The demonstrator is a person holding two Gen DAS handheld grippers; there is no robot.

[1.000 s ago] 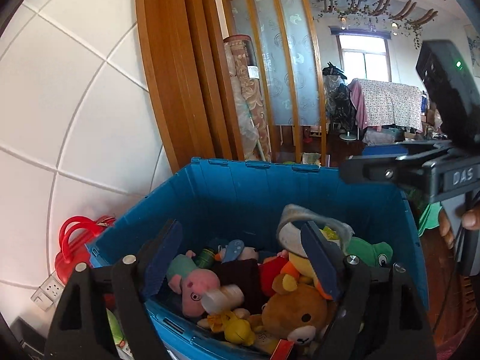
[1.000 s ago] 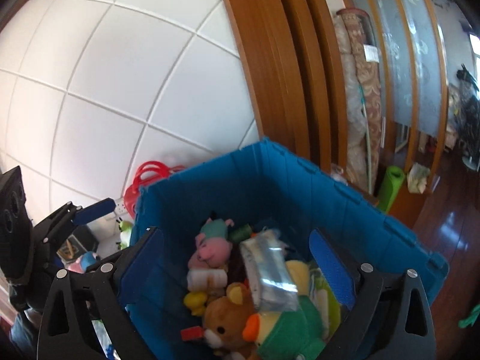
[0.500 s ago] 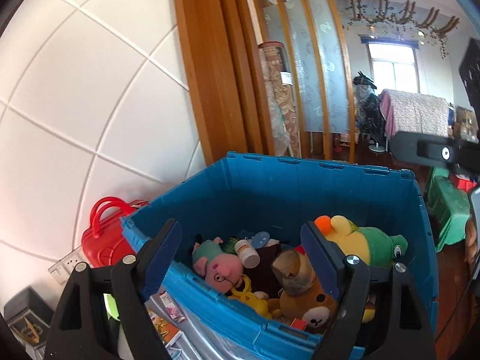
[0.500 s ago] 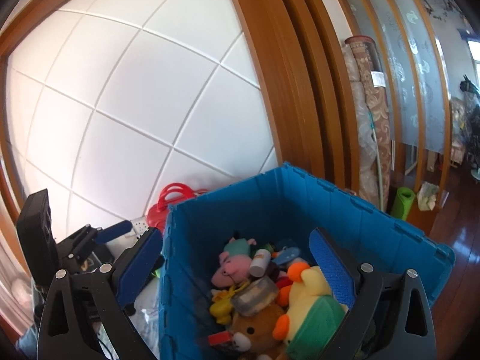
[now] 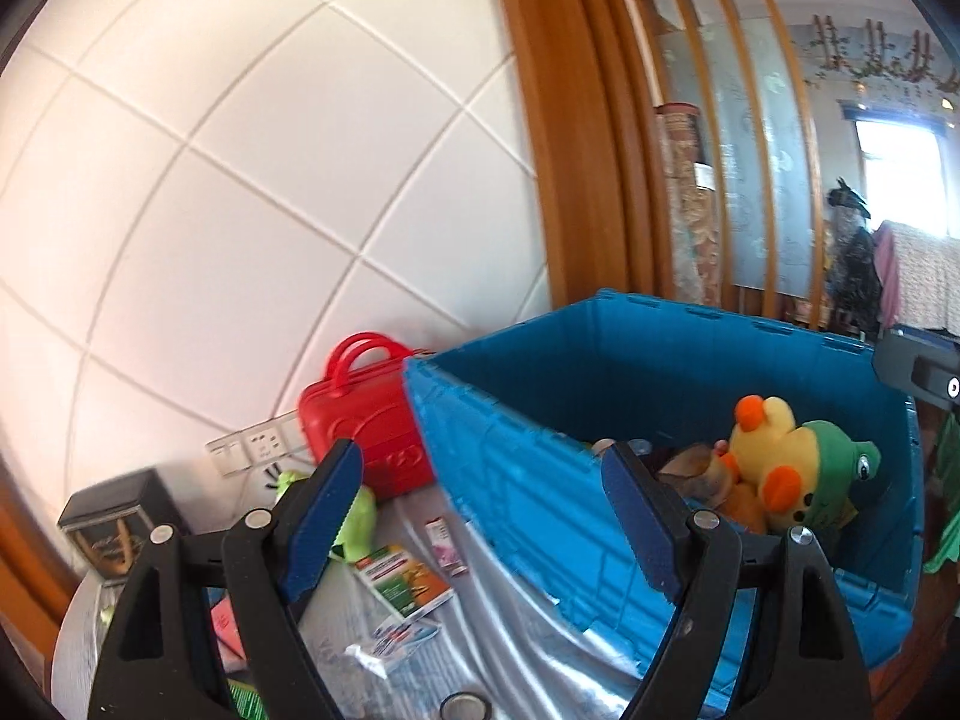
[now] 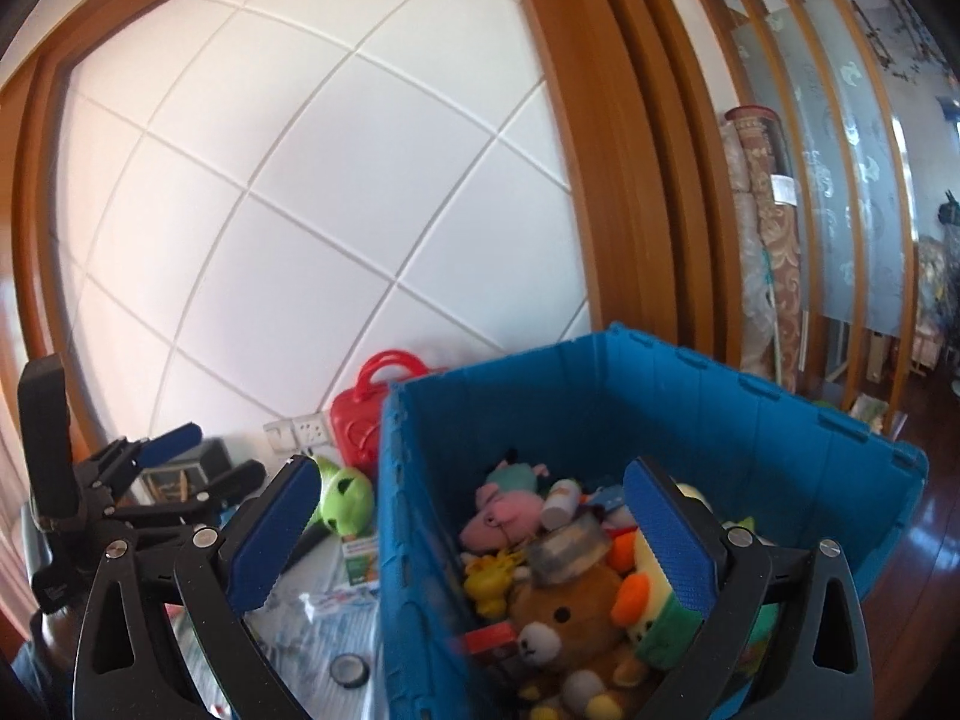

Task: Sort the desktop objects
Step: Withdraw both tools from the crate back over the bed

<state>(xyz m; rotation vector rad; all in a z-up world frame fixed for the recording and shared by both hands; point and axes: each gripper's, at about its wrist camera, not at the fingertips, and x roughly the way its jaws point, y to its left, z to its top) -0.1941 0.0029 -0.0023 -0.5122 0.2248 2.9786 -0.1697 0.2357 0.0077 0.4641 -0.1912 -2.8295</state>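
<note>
Both grippers empty w/ jaws spread wide: left gripper (image 5: 480, 516) hangs over the desk (image 5: 528, 648) beside the blue bin (image 5: 540, 480); right gripper (image 6: 474, 534) straddles the bin's near wall. Toys sit in the bin; green box (image 5: 402, 579), pink box (image 5: 445, 545), tape roll (image 6: 351, 670) & green plush (image 6: 345, 495) wait on the desk. Risks: right finger could clip the bin wall; flat boxes on slick foil may skid from a shallow pinch; the two grippers are close, could collide.
</note>
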